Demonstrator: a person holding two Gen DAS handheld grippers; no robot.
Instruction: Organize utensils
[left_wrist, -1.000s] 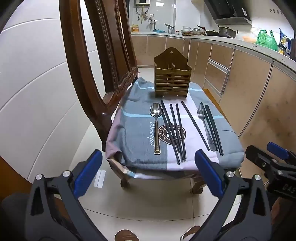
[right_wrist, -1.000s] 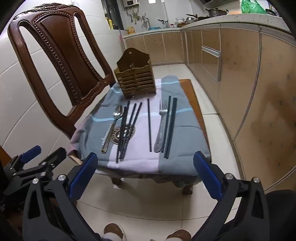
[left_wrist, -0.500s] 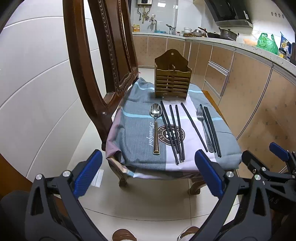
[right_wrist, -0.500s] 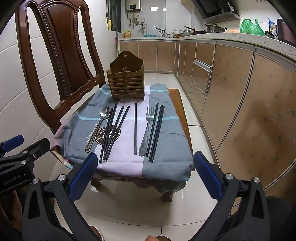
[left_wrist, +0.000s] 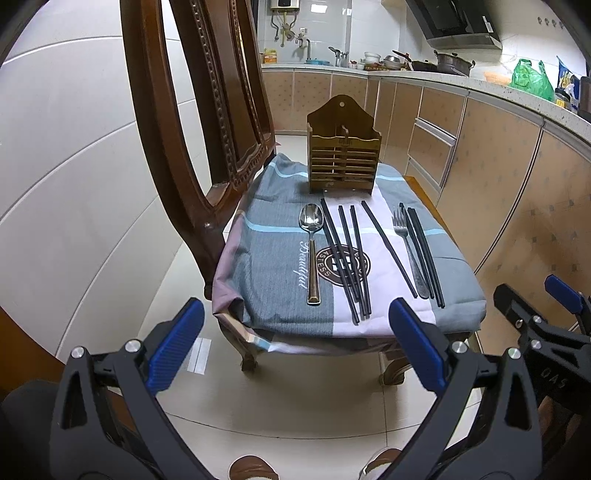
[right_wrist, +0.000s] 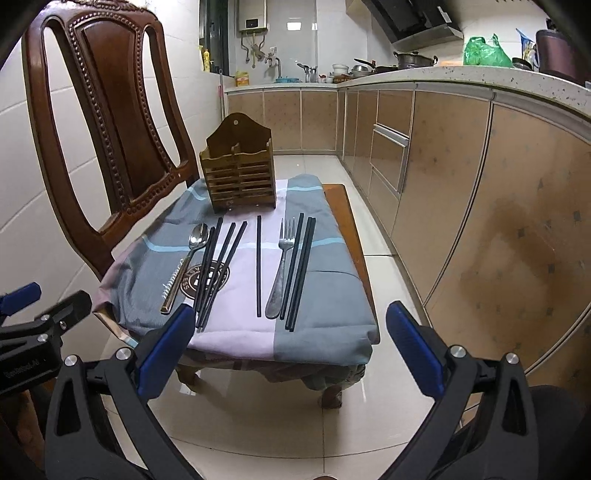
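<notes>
In the middle of the left wrist frame a wooden chair (left_wrist: 207, 155) carries everything, its seat draped with a grey, blue-striped and pale lilac cloth (left_wrist: 273, 258) that hangs over the front edge. At the upper middle of the cloth stands a slatted wooden utensil holder (left_wrist: 343, 162), upright. Below it, lying lengthwise toward the frame's bottom, are a spoon (left_wrist: 312, 251) at the left, three black chopsticks (left_wrist: 347, 258) fanned close together over the printed emblem, a single chopstick (left_wrist: 389, 247) apart to their right, then a fork (left_wrist: 410, 251) with two more chopsticks (left_wrist: 424, 254) just beside it.
</notes>
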